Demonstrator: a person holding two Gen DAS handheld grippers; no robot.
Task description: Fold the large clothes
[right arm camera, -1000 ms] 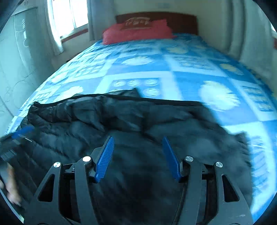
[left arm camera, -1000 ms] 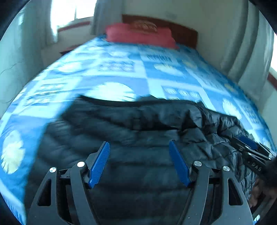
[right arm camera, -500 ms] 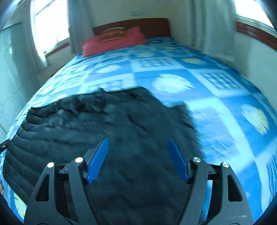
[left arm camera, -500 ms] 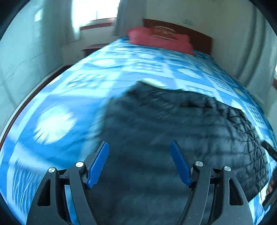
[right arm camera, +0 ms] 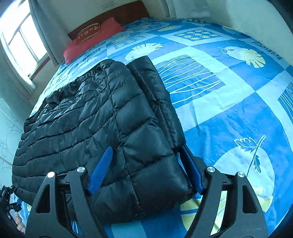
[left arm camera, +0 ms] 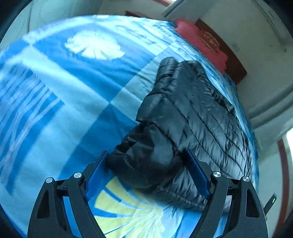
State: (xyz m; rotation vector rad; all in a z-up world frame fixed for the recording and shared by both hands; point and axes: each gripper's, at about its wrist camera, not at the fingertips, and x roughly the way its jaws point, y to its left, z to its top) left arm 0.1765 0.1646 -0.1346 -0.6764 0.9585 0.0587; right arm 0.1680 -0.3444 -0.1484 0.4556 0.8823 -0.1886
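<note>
The black quilted jacket (right arm camera: pixel 95 117) lies on the bed (right arm camera: pixel 228 95) near its foot, doubled over at least once: in the right wrist view a thinner panel shows under the upper layer along the right edge, and the stack is roughly rectangular. A first fold therefore appears done. The bundle is still broad and puffy, so a further fold to compact it, and some smoothing, probably remain (a judgement only).

The left tongs (left arm camera: pixel 144 174) straddle a bulging end of the jacket, perhaps a sleeve. Their jaws have just been opening, and whether the blue pads still touch the fabric cannot be told. The right tongs (right arm camera: pixel 146 170) straddle the near right corner likewise, jaws also just opened wider, contact equally uncertain.

The bed carries a blue and white patterned cover with pale leaf motifs, flat and uncluttered around the jacket. A red pillow (right arm camera: pixel 91 40) rests against a dark wooden headboard (right arm camera: pixel 117 14). A curtained window (right arm camera: pixel 20 49) is to the left; the walls are pale.
</note>
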